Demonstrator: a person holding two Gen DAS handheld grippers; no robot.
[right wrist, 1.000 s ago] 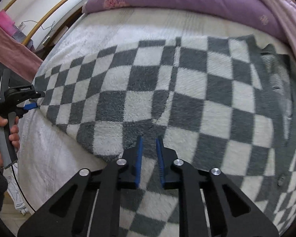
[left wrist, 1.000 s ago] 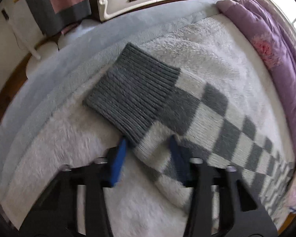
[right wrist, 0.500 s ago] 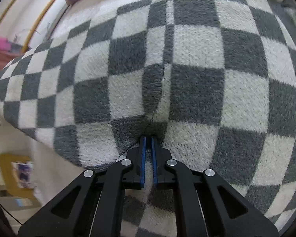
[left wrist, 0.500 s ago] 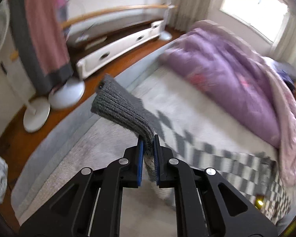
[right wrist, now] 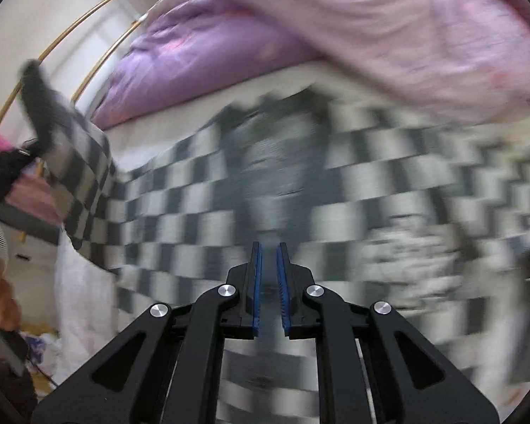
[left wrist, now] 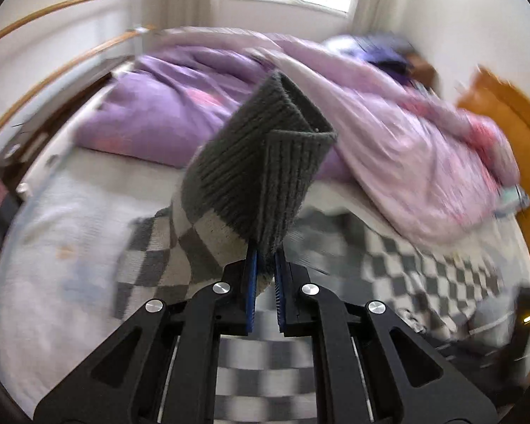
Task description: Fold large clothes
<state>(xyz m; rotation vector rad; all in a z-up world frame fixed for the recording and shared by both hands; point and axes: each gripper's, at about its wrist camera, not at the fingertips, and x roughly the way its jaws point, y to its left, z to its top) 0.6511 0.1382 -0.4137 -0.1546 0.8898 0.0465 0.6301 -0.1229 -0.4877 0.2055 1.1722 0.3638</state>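
A grey-and-white checkered sweater [left wrist: 388, 265] lies spread on the bed. My left gripper [left wrist: 265, 265] is shut on its sleeve by the dark grey ribbed cuff [left wrist: 261, 169], which stands lifted above the bed. In the right wrist view the sweater [right wrist: 300, 194] fills the blurred middle, and the lifted sleeve [right wrist: 77, 162] hangs at the left with the left gripper [right wrist: 3, 173]. My right gripper [right wrist: 268, 272] has its jaws nearly closed, with sweater fabric showing in the narrow gap; the blur hides whether it grips it.
A purple and pink duvet [left wrist: 353, 113] is heaped along the far side of the bed. A white fleece blanket [left wrist: 53, 247] covers the bed. An orange wooden door [left wrist: 508, 113] stands at the right. A curved wooden rail [left wrist: 53, 67] runs at the left.
My left gripper closed on the sleeve and lifted the cuff up off the bed, swinging toward the duvet. My right gripper closed at the sweater's edge and is moving fast; its view is blurred.
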